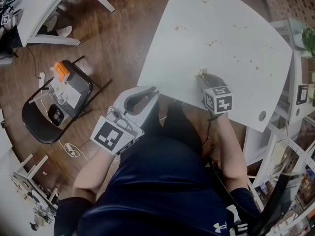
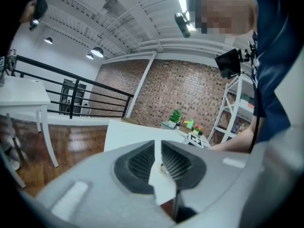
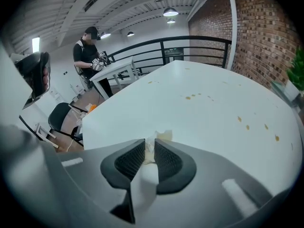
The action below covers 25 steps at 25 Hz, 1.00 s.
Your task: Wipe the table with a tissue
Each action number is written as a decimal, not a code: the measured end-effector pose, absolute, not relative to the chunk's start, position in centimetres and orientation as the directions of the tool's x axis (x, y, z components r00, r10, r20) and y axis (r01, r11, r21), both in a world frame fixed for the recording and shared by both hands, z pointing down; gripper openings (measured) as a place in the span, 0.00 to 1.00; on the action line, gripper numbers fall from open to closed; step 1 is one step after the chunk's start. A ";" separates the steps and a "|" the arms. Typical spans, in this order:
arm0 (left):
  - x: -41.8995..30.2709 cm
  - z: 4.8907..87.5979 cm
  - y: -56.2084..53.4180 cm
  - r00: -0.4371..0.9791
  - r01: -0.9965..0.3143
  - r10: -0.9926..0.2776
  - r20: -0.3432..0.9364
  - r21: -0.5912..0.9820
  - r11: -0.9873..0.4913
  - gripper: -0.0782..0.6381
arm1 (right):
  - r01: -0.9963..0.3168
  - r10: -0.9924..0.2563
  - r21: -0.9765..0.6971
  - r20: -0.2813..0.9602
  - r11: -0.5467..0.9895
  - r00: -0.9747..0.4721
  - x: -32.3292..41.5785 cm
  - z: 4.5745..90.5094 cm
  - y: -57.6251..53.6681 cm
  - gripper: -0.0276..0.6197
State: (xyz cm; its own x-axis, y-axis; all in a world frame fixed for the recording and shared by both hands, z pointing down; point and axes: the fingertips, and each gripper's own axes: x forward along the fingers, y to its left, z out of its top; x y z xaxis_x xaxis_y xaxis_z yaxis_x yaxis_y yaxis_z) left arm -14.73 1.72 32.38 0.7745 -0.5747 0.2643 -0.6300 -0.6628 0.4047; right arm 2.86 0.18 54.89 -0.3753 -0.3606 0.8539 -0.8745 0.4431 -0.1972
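The crumpled white paper tissue (image 3: 164, 136) is pinched in the right gripper (image 1: 204, 77). In the right gripper view we see its black ribbed pads (image 3: 168, 161) drawn close together on the wad. A small tuft pokes out past the tips and a flat tail hangs back between the jaws.

In the head view we find that gripper tilted down at the near edge of the white, round-cornered surface (image 1: 221, 28), with the tuft right at the rim. We cannot tell whether the tuft actually presses on the surface. Small brown specks (image 1: 211, 44) are scattered over the surface, well beyond the tissue, and the strip just ahead of it looks bare.

The left gripper (image 1: 148, 92) is held off the surface, over the dark wooden floor (image 1: 118, 38) and just beside the surface's near left corner. In the left gripper view we see its jaws pressed together on a thin white paper scrap (image 2: 162, 184), which hangs down from between them.

A forearm (image 1: 231, 146) runs back from the right gripper's marker cube (image 1: 218, 100) to a dark navy shirt (image 1: 162, 181). Away to the left, a black folding chair (image 1: 37, 124) stands on the floor, with an orange item (image 1: 61, 70) among white clutter on its seat.
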 end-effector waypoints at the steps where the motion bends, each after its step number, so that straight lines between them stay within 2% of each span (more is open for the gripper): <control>1: -15.0 32.4 1.7 0.772 -0.633 -0.578 0.264 0.404 -0.660 0.17 | -0.874 -0.360 -0.192 0.855 0.447 -0.372 2.6 54.9 -0.1 0.15; 19: -23.6 33.1 0.5 0.711 -0.694 -0.650 0.268 0.414 -0.589 0.17 | -0.782 -0.298 -0.211 0.842 0.587 -0.450 -9.9 54.8 -2.6 0.13; 25: -24.9 33.2 0.3 0.713 -0.691 -0.650 0.262 0.419 -0.589 0.17 | -0.769 -0.285 -0.215 0.842 0.602 -0.458 -11.6 54.9 -1.9 0.12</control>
